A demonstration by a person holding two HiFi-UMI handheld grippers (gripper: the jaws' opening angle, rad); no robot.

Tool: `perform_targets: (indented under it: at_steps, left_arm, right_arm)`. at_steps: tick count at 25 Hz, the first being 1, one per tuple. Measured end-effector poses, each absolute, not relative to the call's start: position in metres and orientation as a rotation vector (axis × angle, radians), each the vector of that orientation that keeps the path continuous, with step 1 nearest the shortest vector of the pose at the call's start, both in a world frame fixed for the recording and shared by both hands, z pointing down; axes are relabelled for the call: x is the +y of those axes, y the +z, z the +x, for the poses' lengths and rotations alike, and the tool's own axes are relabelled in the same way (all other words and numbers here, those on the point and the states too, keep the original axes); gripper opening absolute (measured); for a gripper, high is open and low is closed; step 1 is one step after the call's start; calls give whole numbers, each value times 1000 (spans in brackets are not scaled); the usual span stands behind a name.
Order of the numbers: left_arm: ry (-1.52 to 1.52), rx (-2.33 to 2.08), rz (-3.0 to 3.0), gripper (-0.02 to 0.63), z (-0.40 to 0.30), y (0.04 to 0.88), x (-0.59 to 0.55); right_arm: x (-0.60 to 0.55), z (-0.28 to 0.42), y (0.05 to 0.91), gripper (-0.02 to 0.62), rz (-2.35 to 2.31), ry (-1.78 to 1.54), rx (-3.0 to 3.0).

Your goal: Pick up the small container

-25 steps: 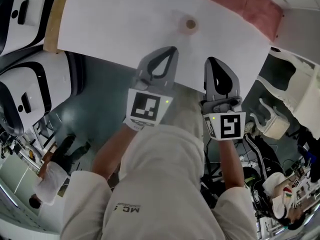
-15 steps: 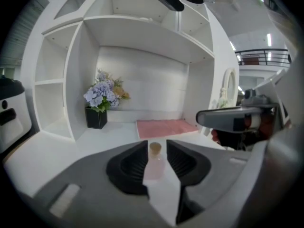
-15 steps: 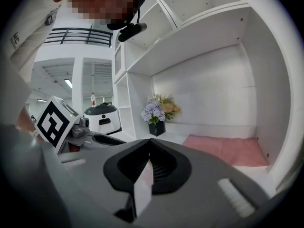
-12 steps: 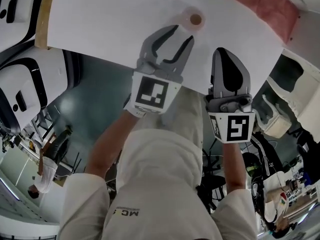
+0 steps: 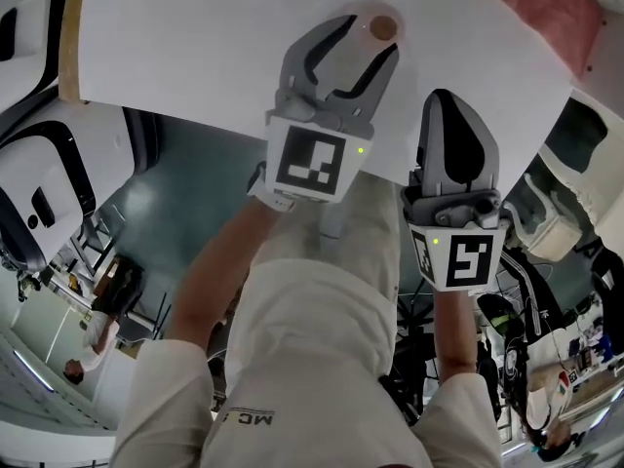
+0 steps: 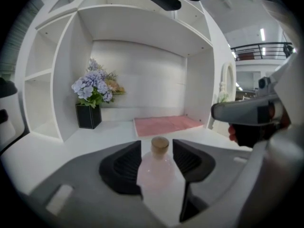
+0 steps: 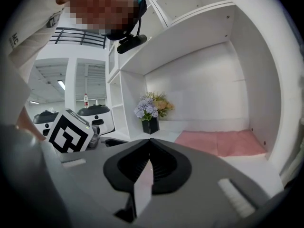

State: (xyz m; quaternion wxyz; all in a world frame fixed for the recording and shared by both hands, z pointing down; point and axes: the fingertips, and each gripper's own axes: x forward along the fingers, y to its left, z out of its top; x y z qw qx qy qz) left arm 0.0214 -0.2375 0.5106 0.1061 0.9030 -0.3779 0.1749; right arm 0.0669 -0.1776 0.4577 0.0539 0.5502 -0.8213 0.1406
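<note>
- Bottle (image 6: 159,167) stands upright on the desk (image 5: 195,47), corked, sitting between the left tongs (image 5: 359,47). Looks lined up for a side grab.
- Left tongs' jaws are opening and stand wide. Pads flank the neck, and no squeeze is visible.
- Right tongs (image 7: 149,146) have jaws together with nothing in them, held back at the desk edge, likely to stay clear.
- Bottle base is hidden behind the tongs' body. In the head view the pale glass washes into the white desk and only the cork reads. Pad contact: can't tell.

- Pale pink translucent small container (image 6: 160,177), tan cork stopper (image 6: 160,144), lower centre
- Pink flat cloth mat (image 6: 164,125), mid-frame
- Lilac flower bunch (image 6: 92,87), black square pot (image 6: 89,116), left
- White shelving unit (image 6: 137,65), behind
</note>
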Motion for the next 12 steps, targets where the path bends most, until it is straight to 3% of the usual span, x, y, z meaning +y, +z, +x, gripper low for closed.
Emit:
perform_targets:
  at_steps: [12]
  left_arm:
    - [532, -1093, 2687, 185, 41, 530, -251]
  right_arm:
    - [-174, 88, 469, -3, 1703, 456, -2454]
